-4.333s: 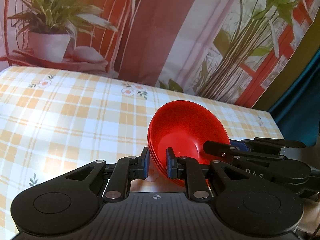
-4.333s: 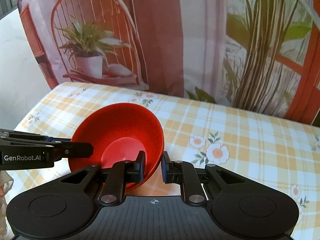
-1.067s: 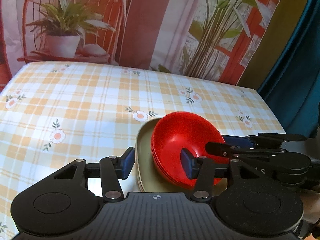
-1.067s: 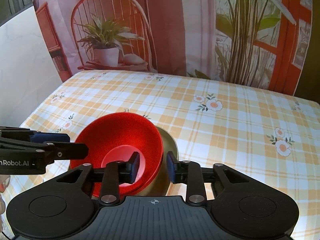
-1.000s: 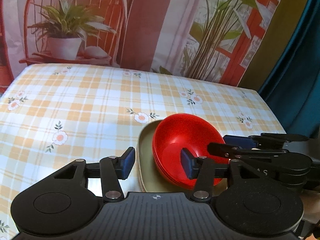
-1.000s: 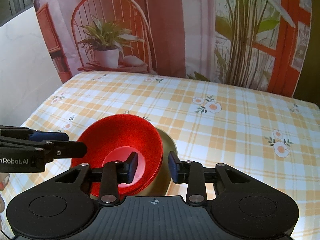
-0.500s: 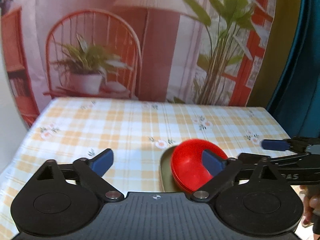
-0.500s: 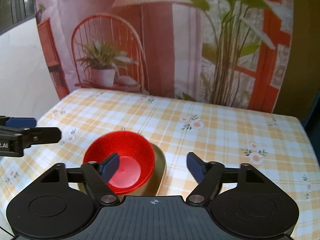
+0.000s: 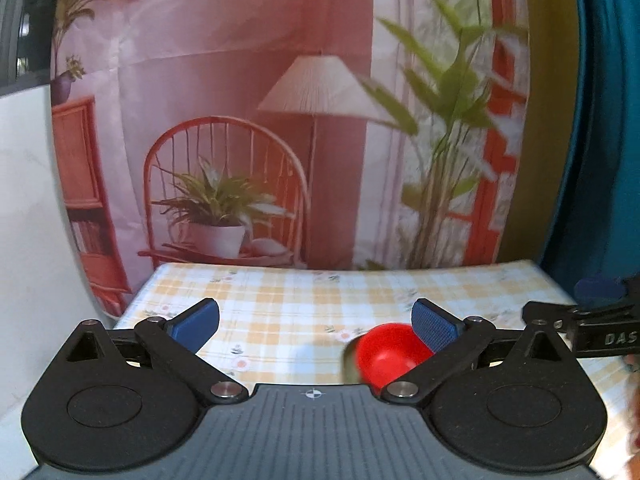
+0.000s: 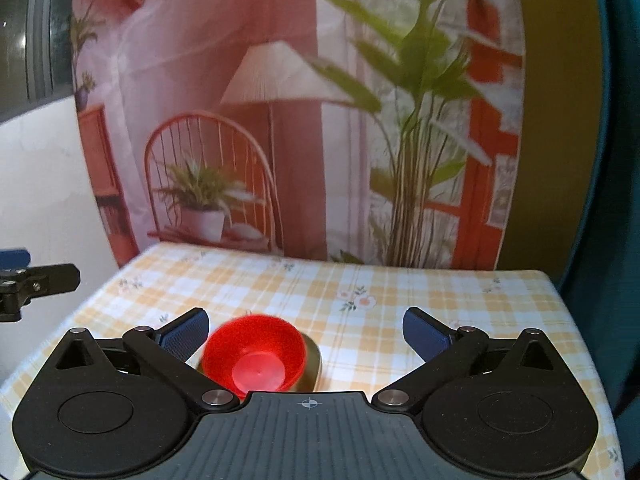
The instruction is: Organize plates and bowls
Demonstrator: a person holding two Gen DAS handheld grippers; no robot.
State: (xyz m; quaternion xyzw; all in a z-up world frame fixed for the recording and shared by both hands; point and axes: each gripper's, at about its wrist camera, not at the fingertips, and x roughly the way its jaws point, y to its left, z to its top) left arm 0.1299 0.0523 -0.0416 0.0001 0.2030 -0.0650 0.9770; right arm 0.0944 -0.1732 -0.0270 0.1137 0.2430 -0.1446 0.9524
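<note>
We find the red bowls [image 10: 254, 358] stacked on the olive plate [image 10: 314, 360], which lies on the table with the checked floral cloth [image 10: 400, 320]. How many bowls the stack holds we cannot tell from this height. The stack stands upright near the front edge of the table, toward its left half in the right wrist view.

The left gripper [image 9: 316, 322] is released: its 2 blue pads [image 9: 194, 318] stand wide apart with nothing between them, the bowls showing below its right-hand finger. The right gripper [image 10: 306, 330] is still spreading its jaws, which stand wide apart and empty, well above the bowls. Neither gripper touches the stack.

Each gripper shows at the edge of the other's view. Behind the table hangs a printed backdrop [image 9: 304, 120] of a chair, a lamp and plants. Both views are slightly blurred.
</note>
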